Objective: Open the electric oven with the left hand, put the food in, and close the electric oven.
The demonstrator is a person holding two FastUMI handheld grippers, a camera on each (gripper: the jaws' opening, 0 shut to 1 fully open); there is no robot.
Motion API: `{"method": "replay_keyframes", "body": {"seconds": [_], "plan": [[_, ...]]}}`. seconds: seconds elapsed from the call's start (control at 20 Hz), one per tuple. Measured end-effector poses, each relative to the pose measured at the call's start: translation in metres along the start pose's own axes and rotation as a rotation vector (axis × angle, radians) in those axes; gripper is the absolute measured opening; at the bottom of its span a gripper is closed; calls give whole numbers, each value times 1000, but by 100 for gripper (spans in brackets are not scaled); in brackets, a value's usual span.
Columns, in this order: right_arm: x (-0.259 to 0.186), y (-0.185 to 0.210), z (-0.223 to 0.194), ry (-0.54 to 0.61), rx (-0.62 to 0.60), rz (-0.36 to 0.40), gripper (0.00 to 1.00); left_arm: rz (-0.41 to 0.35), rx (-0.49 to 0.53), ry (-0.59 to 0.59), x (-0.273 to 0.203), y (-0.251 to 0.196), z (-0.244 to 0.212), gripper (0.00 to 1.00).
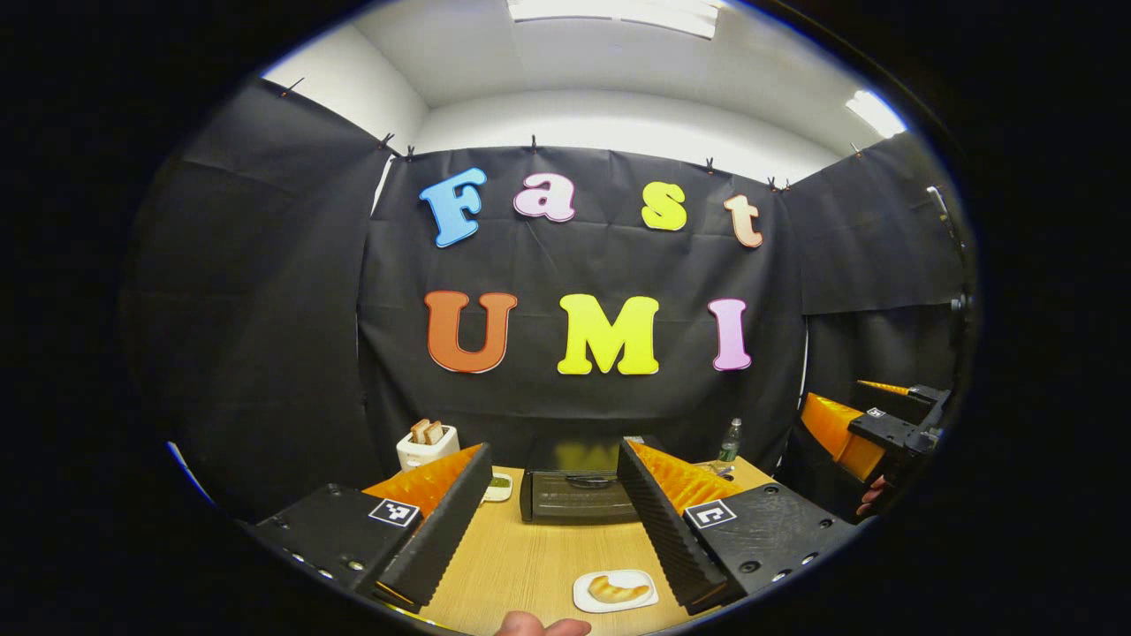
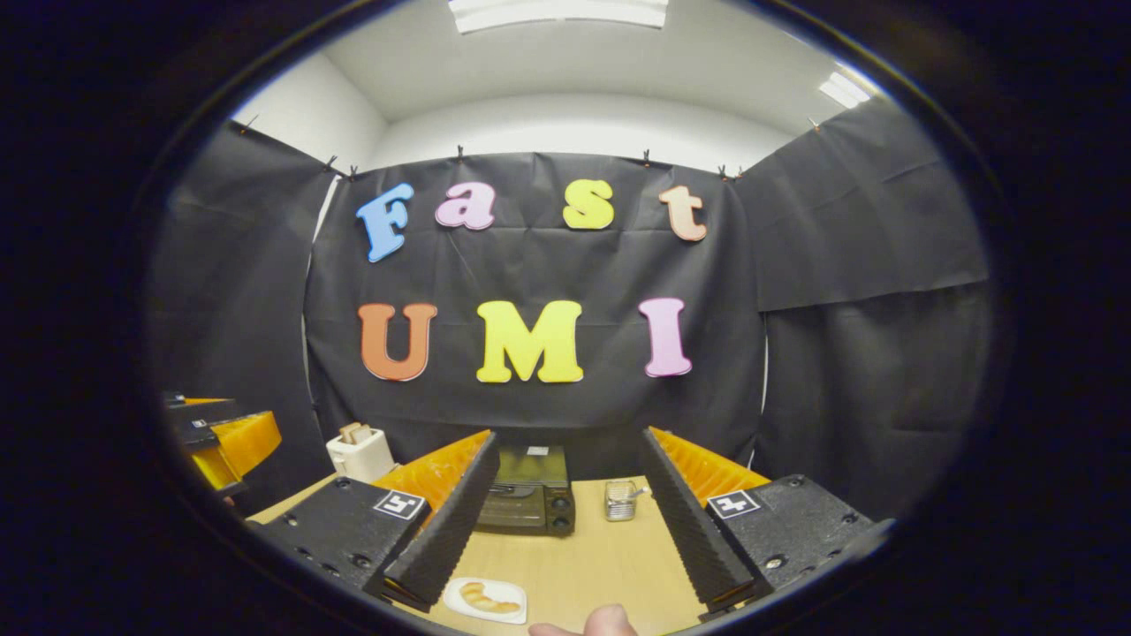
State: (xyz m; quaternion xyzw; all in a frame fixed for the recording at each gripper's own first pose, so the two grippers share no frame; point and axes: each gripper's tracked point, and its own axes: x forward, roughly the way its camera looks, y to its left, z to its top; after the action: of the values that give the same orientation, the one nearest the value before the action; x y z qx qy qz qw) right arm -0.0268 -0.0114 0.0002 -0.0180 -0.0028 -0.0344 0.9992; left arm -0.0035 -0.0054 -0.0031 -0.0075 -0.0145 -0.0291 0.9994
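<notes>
A booth of black cloth walls (image 1: 265, 291) pinned up with clips stands under a white ceiling (image 2: 565, 71) with bright light panels (image 1: 618, 11); below them a pale wooden table (image 1: 530, 556) runs back to the cloth. At the table's far side sits the electric oven (image 1: 579, 495), dark, its door closed and its handle across the front; in the right gripper view the oven (image 2: 528, 502) shows two knobs on its right side. To the oven's left stands a white toaster (image 1: 427, 446) with two slices of bread sticking up; a small white dish (image 1: 499, 487) lies just beside the oven, and a clear bottle (image 1: 729, 444) stands to its right by the wall. A small metal wire holder (image 2: 621, 500) sits near the oven's knob side. On the near part of the table a white plate (image 1: 585, 603) carries a croissant (image 1: 616, 588), well apart from the oven. The left gripper (image 1: 552, 521) hangs above the table with fingers spread wide, gripping nothing; the right gripper (image 2: 565, 521) likewise stands wide apart and empty.
</notes>
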Motion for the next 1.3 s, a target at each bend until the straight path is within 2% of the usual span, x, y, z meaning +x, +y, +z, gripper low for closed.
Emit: {"method": "replay_keyframes", "body": {"seconds": [0.25, 0.6, 0.75, 1.05, 1.3], "plan": [[-1, -13, -10, 31, 6, -30, 100, -14, 1, 8, 4, -6, -5, 93], [15, -24, -14, 55, -5, -5, 100, -45, 8, 34, 23, -25, -11, 93], [30, -37, -15, 50, 10, -19, 100, -39, 9, 49, 38, -31, -15, 94], [69, -59, -24, 53, 55, -6, 100, -62, 45, 80, 94, -49, -22, 94], [96, -103, -50, 89, 77, -47, 100, -71, 3, 165, 153, -81, -56, 94]]}}
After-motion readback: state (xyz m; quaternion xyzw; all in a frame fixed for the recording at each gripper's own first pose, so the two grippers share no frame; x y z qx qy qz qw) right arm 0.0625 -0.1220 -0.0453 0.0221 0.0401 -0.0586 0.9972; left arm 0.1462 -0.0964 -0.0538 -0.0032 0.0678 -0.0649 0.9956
